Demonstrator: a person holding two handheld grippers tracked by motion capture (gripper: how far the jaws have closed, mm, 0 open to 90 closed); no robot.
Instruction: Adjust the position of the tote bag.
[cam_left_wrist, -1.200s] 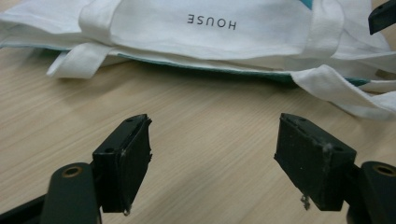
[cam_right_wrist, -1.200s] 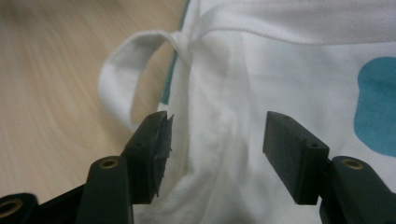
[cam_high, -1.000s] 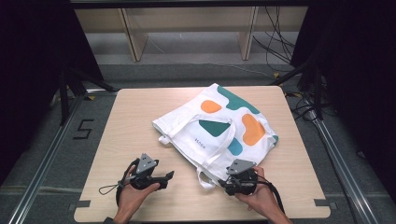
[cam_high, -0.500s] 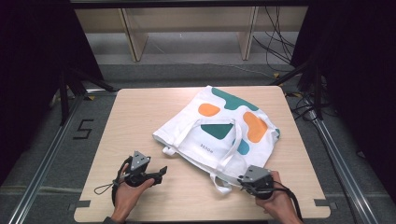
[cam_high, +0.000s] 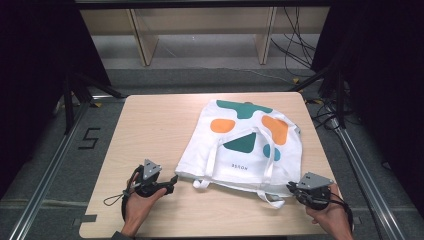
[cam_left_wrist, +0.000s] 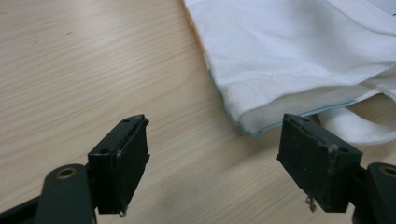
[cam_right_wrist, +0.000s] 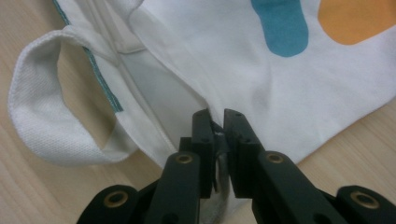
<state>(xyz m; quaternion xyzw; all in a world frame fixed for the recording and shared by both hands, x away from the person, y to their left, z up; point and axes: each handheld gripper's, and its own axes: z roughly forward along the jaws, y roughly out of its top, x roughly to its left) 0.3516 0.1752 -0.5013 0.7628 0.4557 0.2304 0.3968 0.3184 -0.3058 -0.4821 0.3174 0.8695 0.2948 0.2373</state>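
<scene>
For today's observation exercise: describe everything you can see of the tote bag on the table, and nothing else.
The tote bag is white cloth, woven by the look of it, printed with teal and orange shapes and a small dark word. It lies flat but rumpled on the wooden table, its open mouth towards the person, with thin teal edging at the rim. Two long white handles lie across its face; a looped handle hangs past the near edge. The right gripper is shut on its near right corner. The left gripper stands open just short of the near left corner.

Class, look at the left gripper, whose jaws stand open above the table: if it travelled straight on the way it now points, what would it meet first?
Most likely the near corner of the white tote bag. The left gripper points along the bare wooden table towards that open edge with nothing in between, though the depth is hard to judge.
</scene>
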